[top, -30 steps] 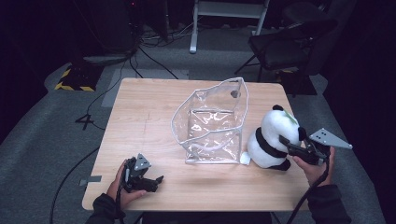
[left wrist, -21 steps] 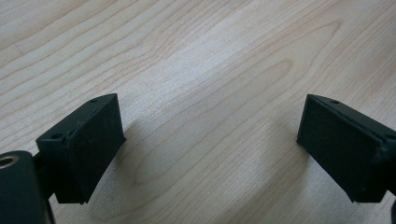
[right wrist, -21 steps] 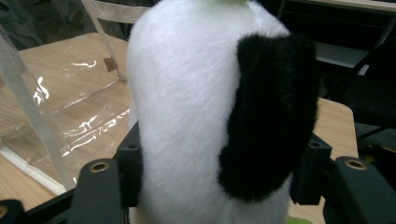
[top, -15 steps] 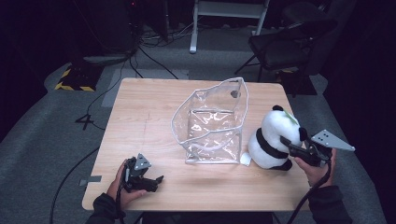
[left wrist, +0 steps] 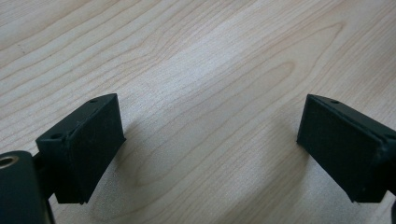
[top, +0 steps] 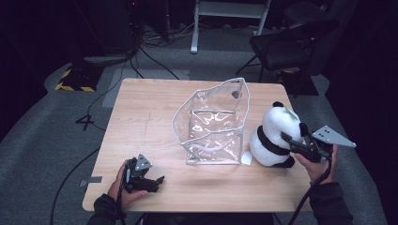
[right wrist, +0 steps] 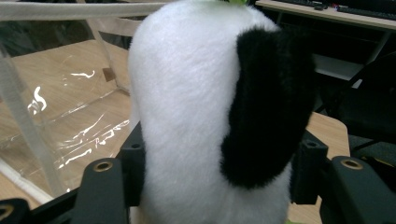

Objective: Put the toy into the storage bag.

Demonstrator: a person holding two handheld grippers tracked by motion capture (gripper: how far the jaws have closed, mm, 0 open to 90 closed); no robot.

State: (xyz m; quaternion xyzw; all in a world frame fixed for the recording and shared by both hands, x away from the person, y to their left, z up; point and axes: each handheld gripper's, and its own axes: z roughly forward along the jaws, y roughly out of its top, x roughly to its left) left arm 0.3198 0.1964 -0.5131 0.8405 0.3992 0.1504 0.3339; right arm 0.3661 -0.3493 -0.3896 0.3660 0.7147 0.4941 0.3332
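A black-and-white plush panda sits upright on the wooden table, just right of a clear plastic bag that stands open. My right gripper reaches in from the right, its jaws pressed against both sides of the panda, low on the body. In the right gripper view the bag stands just behind the panda. My left gripper rests near the table's front left corner. Its jaws are wide open over bare wood, holding nothing.
A small white tag lies between the bag and the panda. A black chair and cables are on the floor beyond the table's far edge. Yellow-and-black tape marks the floor at left.
The right gripper shifted slightly at the panda, which rocked a little in place. The left gripper has not moved.
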